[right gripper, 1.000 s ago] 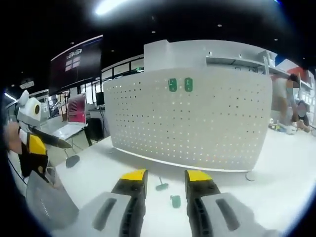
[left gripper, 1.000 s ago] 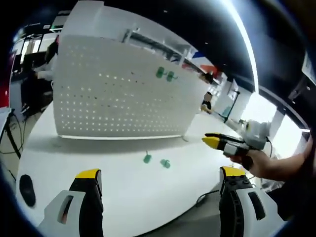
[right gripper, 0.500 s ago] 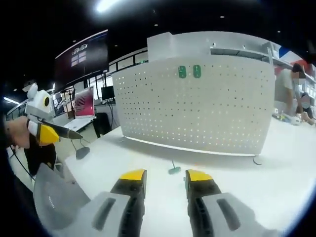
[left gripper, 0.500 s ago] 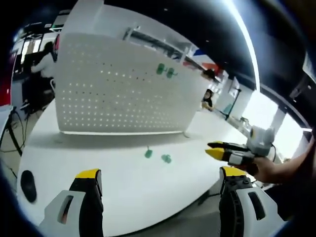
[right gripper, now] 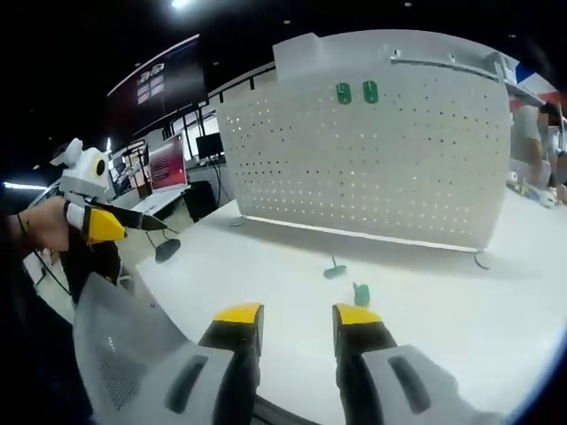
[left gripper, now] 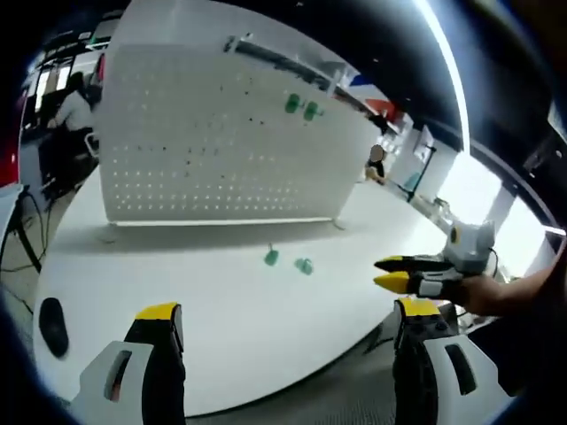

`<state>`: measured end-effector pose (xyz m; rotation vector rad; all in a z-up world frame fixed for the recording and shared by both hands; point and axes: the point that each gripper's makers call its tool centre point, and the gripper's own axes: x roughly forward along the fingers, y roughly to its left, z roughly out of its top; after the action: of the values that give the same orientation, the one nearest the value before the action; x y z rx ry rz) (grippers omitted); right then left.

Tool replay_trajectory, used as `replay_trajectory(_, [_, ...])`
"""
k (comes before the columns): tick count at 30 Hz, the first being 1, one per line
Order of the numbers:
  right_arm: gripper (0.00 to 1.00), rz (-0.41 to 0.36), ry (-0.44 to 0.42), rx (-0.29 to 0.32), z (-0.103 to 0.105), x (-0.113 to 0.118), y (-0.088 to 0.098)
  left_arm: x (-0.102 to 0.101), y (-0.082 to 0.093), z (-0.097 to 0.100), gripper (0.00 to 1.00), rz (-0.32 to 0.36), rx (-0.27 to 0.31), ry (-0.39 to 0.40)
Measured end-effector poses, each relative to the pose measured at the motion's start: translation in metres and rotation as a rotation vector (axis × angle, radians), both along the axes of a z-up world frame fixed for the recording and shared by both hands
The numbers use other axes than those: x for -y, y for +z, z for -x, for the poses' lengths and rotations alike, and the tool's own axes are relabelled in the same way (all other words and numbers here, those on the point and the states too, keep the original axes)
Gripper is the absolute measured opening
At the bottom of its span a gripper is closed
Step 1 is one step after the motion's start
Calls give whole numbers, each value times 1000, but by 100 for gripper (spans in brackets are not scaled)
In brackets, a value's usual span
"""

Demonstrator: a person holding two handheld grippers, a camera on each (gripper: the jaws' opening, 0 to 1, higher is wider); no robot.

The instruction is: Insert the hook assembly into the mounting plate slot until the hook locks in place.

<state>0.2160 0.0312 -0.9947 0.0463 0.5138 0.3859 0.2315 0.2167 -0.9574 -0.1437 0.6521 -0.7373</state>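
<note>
Left gripper view: own yellow-tipped left gripper (left gripper: 288,320) spread wide, empty, low at near edge of the white round table (left gripper: 159,274). Two small green plastic hook pieces (left gripper: 288,261) loose on the tabletop, mid-distance, just beside each other, near the foot of the upright white perforated mounting panel (left gripper: 195,150). Two more green hooks already seated high on panel (left gripper: 301,109). Right gripper (left gripper: 397,273) entering from the right, held by a hand, tips apparently close together; whether clamped fully cannot be told.

Right gripper view: own jaws of right gripper (right gripper: 299,320) parted by a narrow gap, nothing between. Green pieces (right gripper: 347,282) on table beyond the tips, well apart from them. Left gripper (right gripper: 120,221) far left, over table's edge.

Judged step: reach and pick up one hook. Best approached low, jaws straddling one piece only, grip on the body leaving the insertion end free.

Against half a second back: both views pulled away from table; panel and green pieces sit farther off; table's near edge now in sight.
</note>
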Motion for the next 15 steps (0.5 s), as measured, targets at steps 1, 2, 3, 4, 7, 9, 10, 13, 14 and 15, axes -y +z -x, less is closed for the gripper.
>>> replay_trajectory(1, [29,2,2,-6,-1,1,-2,0,-1,0,99,-5,-2,-3])
replay_trajectory(2, [29,0,2,-13,-3,1,-4,-1,-3,0,99,-10,-6,-4])
replay_trajectory(3, [29,-2,-1,-19,-6,2,-6,-2,-4,0,99,-11,-10,-6])
replay_trajectory(4, [29,-2,-2,-23,-8,3,-8,-2,-4,-1,99,-10,-12,-6])
replay_trajectory(7, [29,8,-3,-29,-21,3,-15,-3,-6,-2,99,-7,-17,-5])
replay_trajectory(9, [29,6,-9,-30,-31,2,-20,-4,-7,-4,99,-9,-19,-5])
replay_trajectory(10, [29,5,-13,-32,-35,2,-22,-4,-8,-4,99,-11,-21,-5])
replay_trajectory(13, [27,23,-27,-18,-49,1,-27,-5,-9,-7,99,-17,-26,-4])
replay_trajectory(14, [27,21,-30,-19,-53,0,-28,-6,-9,-8,98,-20,-27,-4])
replay_trajectory(15, [27,15,-37,-17,-59,-2,-29,-8,-10,-10,98,-23,-28,-3])
